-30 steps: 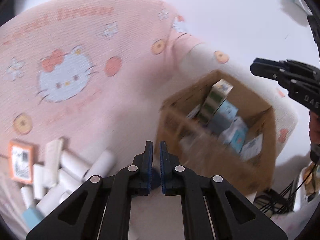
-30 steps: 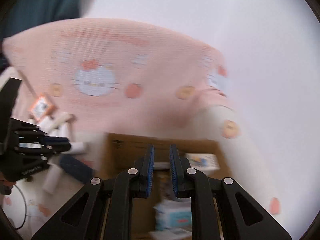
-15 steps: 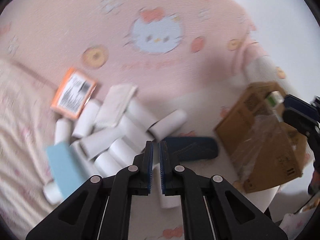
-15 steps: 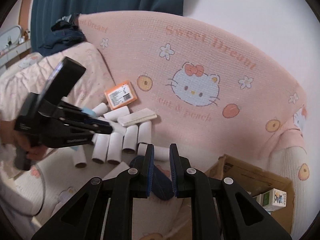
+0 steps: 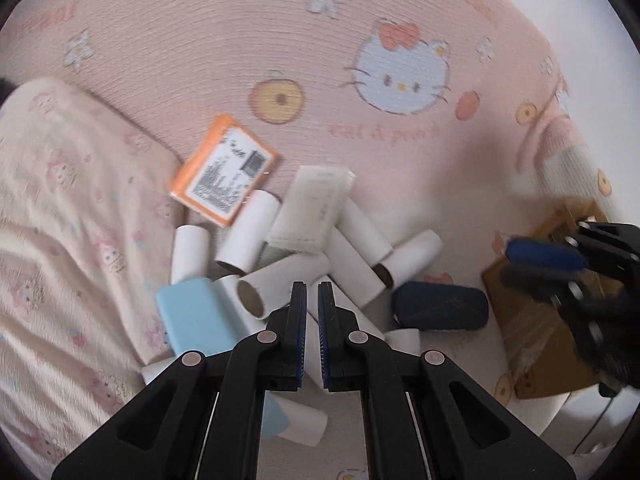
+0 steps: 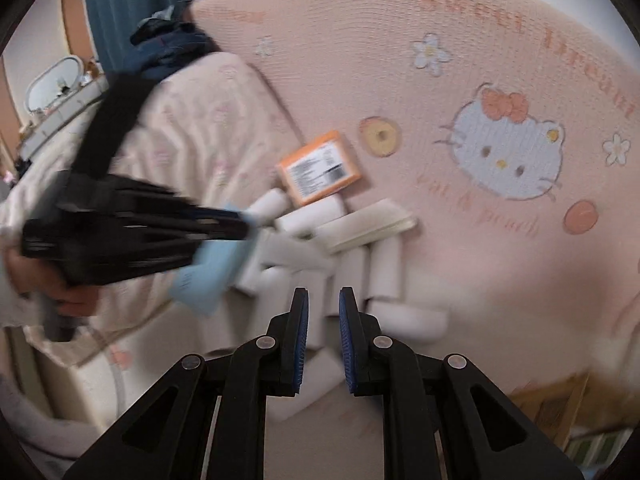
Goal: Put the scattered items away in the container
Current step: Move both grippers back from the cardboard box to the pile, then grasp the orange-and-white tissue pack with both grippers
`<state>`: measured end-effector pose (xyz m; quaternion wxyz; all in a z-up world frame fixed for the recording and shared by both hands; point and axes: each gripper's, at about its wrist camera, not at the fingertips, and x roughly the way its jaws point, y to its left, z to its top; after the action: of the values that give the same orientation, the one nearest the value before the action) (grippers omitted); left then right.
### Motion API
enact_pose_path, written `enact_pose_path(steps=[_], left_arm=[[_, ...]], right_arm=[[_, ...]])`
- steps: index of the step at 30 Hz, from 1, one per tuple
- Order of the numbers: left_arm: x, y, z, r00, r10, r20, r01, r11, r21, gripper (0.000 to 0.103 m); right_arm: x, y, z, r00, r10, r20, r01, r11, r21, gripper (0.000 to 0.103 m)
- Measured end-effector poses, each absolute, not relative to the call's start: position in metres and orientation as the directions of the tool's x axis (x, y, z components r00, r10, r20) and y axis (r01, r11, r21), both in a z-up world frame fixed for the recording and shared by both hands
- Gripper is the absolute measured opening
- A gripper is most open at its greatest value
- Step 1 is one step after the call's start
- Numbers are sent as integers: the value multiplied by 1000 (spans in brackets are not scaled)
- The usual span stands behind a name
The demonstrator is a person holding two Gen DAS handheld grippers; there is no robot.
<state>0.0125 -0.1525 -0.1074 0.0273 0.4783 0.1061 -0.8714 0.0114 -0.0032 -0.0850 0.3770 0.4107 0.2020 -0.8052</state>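
Note:
Several white cardboard tubes [image 5: 294,270] lie in a heap on the pink blanket, with an orange box [image 5: 224,170], a white flat box [image 5: 312,208], a light blue box [image 5: 198,320] and a dark blue case [image 5: 440,308]. My left gripper [image 5: 312,300] hovers over the heap, jaws nearly closed and empty. My right gripper [image 6: 323,308] is over the tubes [image 6: 384,268], jaws a narrow gap apart and empty. The cardboard container [image 5: 548,344] sits at the right; its corner shows in the right wrist view [image 6: 560,412]. The orange box [image 6: 320,168] also shows there.
The pink Hello Kitty blanket [image 5: 400,72] covers the bed. A cream patterned quilt [image 5: 60,240] lies to the left. The right gripper's body shows blurred in the left wrist view [image 5: 580,264], over the container. The left gripper shows blurred in the right wrist view [image 6: 132,228].
Both grippers have swung from the cardboard container to the left, over the heap of tubes and boxes. Both stayed empty; the right jaws stand slightly wider than before.

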Motion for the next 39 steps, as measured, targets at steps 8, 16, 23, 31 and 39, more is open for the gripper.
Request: enact_pose_path(steps=[8, 16, 23, 31, 39], left_arm=[[0, -206, -130, -526, 22, -850, 346, -907, -238, 7], [-15, -273, -160, -564, 47, -825, 564, -707, -426, 46], [-25, -307, -163, -558, 33, -829, 567, -715, -409, 51], [-39, -343, -182, -638, 148, -756, 586, -543, -601, 61], [-65, -338, -197, -654, 120, -747, 619, -484, -619, 62]], right_arm=[[-62, -15, -105, -273, -433, -859, 693, -708, 137, 12], [-121, -60, -129, -80, -470, -879, 676, -674, 299, 12], [-166, -93, -165, 86, -446, -891, 613, -681, 400, 19], [-198, -102, -185, 74, -511, -856, 516, -716, 471, 54], [-210, -117, -192, -20, -538, -843, 486, -742, 462, 55]])
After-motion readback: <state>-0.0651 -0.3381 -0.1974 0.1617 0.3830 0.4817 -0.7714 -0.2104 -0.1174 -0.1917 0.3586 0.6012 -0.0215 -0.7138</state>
